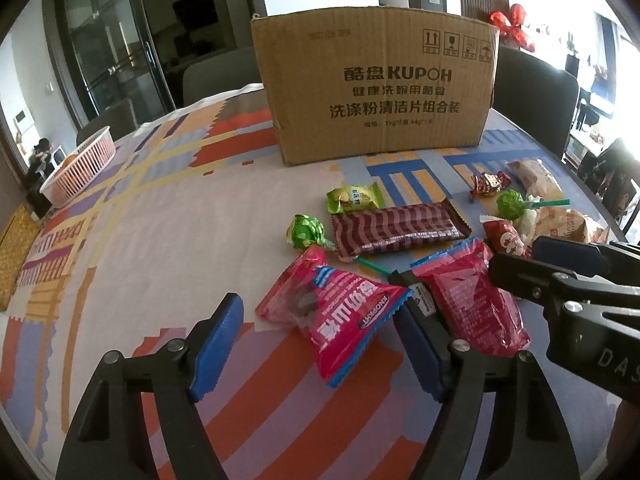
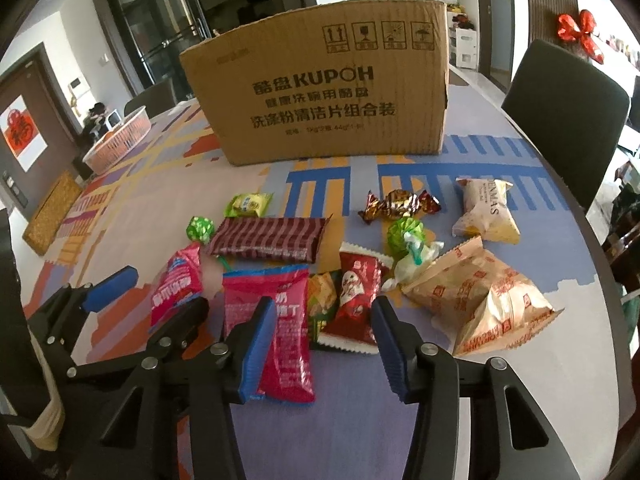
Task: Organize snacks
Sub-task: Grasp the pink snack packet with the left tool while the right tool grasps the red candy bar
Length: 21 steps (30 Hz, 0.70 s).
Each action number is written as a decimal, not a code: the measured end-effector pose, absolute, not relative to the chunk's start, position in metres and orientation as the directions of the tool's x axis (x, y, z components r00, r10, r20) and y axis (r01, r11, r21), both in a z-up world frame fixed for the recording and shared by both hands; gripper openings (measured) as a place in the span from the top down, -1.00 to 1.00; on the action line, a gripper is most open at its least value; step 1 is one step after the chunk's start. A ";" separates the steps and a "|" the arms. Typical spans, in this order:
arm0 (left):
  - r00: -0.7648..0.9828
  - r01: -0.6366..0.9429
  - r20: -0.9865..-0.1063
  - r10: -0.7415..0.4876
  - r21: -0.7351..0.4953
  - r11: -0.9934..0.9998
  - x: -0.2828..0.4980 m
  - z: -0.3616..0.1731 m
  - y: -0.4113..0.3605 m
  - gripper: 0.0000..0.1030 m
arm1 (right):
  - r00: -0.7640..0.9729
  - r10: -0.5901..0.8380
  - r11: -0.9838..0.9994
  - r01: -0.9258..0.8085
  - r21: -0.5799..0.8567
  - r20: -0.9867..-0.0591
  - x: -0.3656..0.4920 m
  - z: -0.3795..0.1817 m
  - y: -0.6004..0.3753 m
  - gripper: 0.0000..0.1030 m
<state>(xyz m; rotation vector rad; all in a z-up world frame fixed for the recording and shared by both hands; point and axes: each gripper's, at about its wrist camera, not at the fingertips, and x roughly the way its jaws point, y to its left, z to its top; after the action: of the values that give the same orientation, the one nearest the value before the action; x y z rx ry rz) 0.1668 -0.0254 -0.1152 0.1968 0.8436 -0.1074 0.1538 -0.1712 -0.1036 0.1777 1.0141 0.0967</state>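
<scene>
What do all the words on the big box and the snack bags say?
"酷盘 KUPOH" on the cardboard box.
"洗涤粉清洁片组合装" on the same box, lower down.
Four shipping signs, one with up arrows, sit at its top right.
The small spec line below is too blurred to read.
The pink snack packet shows upside-down print, not readable.

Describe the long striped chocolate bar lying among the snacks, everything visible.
The striped chocolate bar is a long, flat, glossy packet in dark brown with wavy pink stripes and crimped ends, unopened as far as can be seen. It lies flat on the patterned tablecloth, in front of the cardboard box. A small green packet sits just behind it, and a green lollipop lies at its left end. Neither gripper touches it.
</scene>
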 end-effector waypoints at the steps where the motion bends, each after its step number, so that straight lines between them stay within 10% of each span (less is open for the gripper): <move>1: 0.658 0.175 -0.753 -0.019 0.129 0.976 0.168 -0.116 -0.026 -0.45 | 0.525 0.163 0.981 0.003 0.193 -0.835 0.155 -0.104 -0.172 0.03; 21: 0.628 0.168 -0.775 -0.062 0.058 0.984 0.174 -0.115 -0.021 0.04 | 0.482 0.133 0.984 0.040 0.174 -0.866 0.170 -0.120 -0.181 0.45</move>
<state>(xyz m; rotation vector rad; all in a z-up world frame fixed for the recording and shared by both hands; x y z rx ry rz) 0.1740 -0.0215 -0.1147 0.1294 0.8822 -0.1321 0.1703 -0.1808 -0.1201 0.1790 1.0677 0.0575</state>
